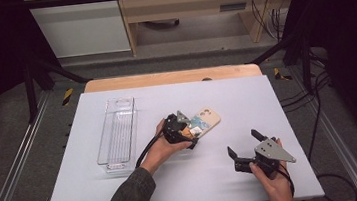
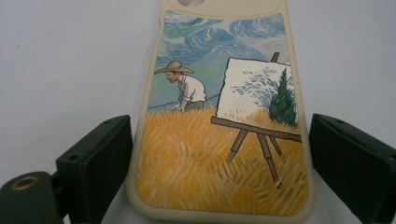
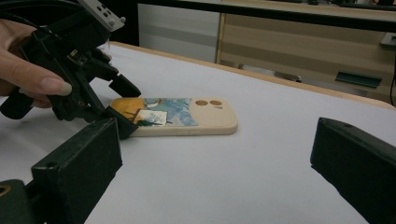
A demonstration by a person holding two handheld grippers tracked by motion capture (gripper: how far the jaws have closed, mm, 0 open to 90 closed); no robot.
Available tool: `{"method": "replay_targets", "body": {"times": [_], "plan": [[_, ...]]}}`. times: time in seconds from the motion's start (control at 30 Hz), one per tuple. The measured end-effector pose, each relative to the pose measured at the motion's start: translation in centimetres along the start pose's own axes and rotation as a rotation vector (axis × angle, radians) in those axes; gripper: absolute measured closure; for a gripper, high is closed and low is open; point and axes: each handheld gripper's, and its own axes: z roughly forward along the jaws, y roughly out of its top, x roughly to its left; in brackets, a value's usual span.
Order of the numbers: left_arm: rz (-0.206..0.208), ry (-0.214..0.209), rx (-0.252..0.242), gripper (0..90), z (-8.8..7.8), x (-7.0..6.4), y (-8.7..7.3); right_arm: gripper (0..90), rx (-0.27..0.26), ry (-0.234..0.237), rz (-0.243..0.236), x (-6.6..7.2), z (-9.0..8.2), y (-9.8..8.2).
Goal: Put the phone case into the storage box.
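Note:
A cream phone case printed with a painter, an easel and a wheat field lies flat on the white table, just right of centre. My left gripper holds its near end. In the left gripper view the jaws of the left gripper press against both long edges of the phone case. My right gripper is open and empty at the front right, a hand's width from the case. In the right gripper view the phone case lies ahead of the right gripper, with the left gripper on its left end.
A clear plastic bin, long and narrow, stands empty at the left of the white mat. Black frame posts and cables flank the table. A wooden cabinet stands beyond the far edge.

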Motion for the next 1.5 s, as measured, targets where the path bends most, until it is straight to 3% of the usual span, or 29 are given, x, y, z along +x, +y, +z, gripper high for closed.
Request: {"method": "replay_targets", "body": {"times": [0.37,0.83,1.27,1.5], "plan": [[0.006,0.000,0.008,10.5,-0.1,-0.1,0.1,2.0,-0.001,0.001,0.003,0.0,0.0,0.0],[0.062,0.020,-0.013,11.0,-1.4,-0.2,0.3,2.0,-0.002,0.002,0.001,0.1,0.0,0.1],[0.055,0.023,-0.071,11.1,-2.6,-0.1,0.3,2.0,0.000,-0.001,0.009,0.1,0.1,0.0],[0.057,0.029,-0.135,11.1,-4.1,-0.4,0.7,2.0,-0.006,-0.002,0.012,0.0,0.0,0.1]]}}
